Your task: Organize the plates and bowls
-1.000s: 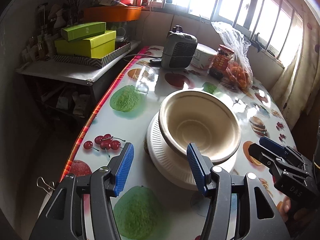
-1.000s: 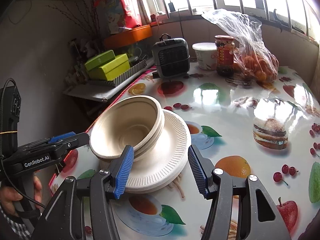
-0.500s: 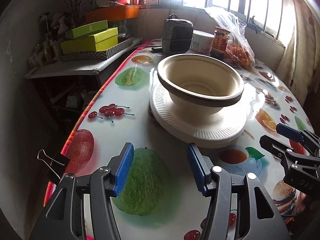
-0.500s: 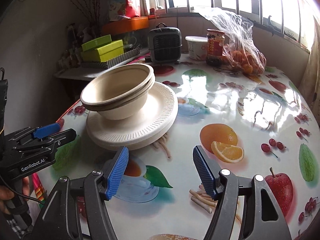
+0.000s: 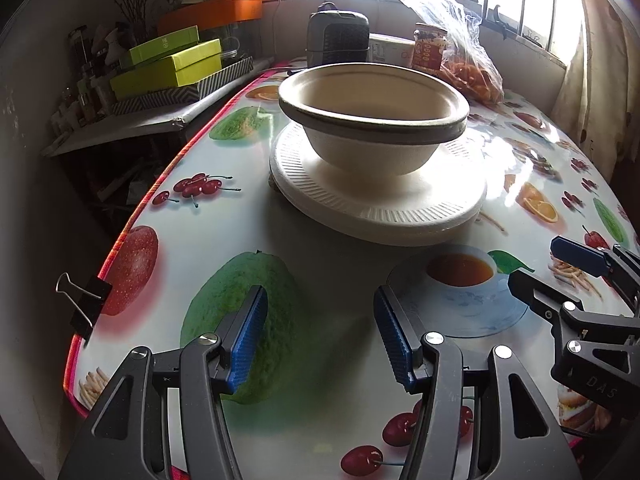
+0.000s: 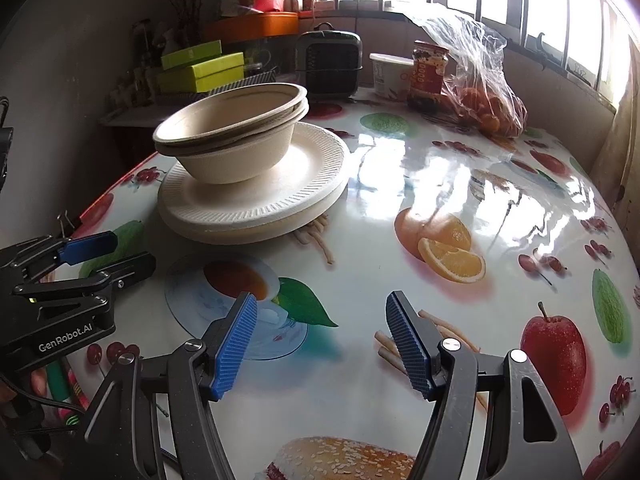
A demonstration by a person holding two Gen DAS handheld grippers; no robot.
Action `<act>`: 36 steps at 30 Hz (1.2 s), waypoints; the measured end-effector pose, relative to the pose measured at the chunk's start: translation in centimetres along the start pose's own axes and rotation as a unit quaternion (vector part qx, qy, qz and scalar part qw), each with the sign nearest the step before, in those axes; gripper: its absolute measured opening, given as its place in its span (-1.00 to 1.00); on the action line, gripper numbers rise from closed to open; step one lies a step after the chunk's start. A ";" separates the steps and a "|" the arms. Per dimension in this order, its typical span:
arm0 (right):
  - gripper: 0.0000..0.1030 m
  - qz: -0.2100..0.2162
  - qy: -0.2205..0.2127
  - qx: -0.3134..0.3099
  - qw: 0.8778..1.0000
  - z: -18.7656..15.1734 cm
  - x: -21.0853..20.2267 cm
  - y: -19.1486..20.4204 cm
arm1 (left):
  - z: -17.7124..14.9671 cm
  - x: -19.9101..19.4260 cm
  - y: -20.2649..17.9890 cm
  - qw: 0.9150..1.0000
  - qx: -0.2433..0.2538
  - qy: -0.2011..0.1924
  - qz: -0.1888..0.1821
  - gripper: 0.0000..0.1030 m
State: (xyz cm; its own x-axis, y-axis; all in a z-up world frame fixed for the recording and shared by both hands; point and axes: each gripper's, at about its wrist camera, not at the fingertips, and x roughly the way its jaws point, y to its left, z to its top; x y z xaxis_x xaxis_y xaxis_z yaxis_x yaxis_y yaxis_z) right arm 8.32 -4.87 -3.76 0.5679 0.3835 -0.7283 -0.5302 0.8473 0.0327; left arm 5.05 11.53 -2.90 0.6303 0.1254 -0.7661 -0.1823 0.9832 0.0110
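Nested beige paper bowls (image 5: 372, 120) stand on a stack of white paper plates (image 5: 380, 204) on the fruit-print table; they also show in the right wrist view, bowls (image 6: 236, 136) on plates (image 6: 256, 200). My left gripper (image 5: 318, 332) is open and empty, low over the table well in front of the stack. My right gripper (image 6: 320, 340) is open and empty, in front and to the right of the stack. Each gripper shows in the other's view: the right one (image 5: 560, 268), the left one (image 6: 108, 256).
At the table's far end stand a small grey heater (image 5: 338, 36), a white tub (image 6: 386, 70), a jar (image 6: 428, 76) and a plastic bag of oranges (image 6: 480, 92). A side shelf with green boxes (image 5: 168, 64) stands to the left. A binder clip (image 5: 84, 304) grips the table's left edge.
Both grippers have pulled back and down from the stack, which now looks farther away. The bowls and plates have stayed in place. Both grippers stay open.
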 end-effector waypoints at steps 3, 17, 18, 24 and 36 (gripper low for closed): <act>0.32 -0.003 0.005 0.004 1.000 -0.1 0.3 -0.2 | -0.1 0.2 -0.2 1.000 0.000 0.000 -0.001 0.09; 0.67 -0.012 0.020 0.013 1.000 -0.3 1.0 -0.4 | -0.2 0.6 -0.4 1.000 -0.011 -0.012 -0.011 0.29; 0.67 -0.012 0.021 0.014 1.000 -0.3 1.1 -0.5 | -0.2 0.6 -0.3 1.000 -0.013 -0.014 -0.012 0.30; 0.68 -0.014 0.021 0.016 1.000 -0.4 1.1 -0.5 | -0.3 0.5 0.0 0.999 -0.020 -0.019 -0.019 0.30; 0.70 -0.014 0.021 0.015 1.000 -0.4 1.1 -0.6 | -0.2 0.5 -0.1 1.000 -0.015 -0.017 -0.016 0.30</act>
State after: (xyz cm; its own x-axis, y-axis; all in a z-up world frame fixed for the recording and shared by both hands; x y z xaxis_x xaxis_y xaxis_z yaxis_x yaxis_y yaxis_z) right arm 9.02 -5.05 -4.82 0.5551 0.3445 -0.7571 -0.4946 0.8685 0.0326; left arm 5.22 11.51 -3.46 0.6617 0.0994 -0.7431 -0.1843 0.9823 -0.0327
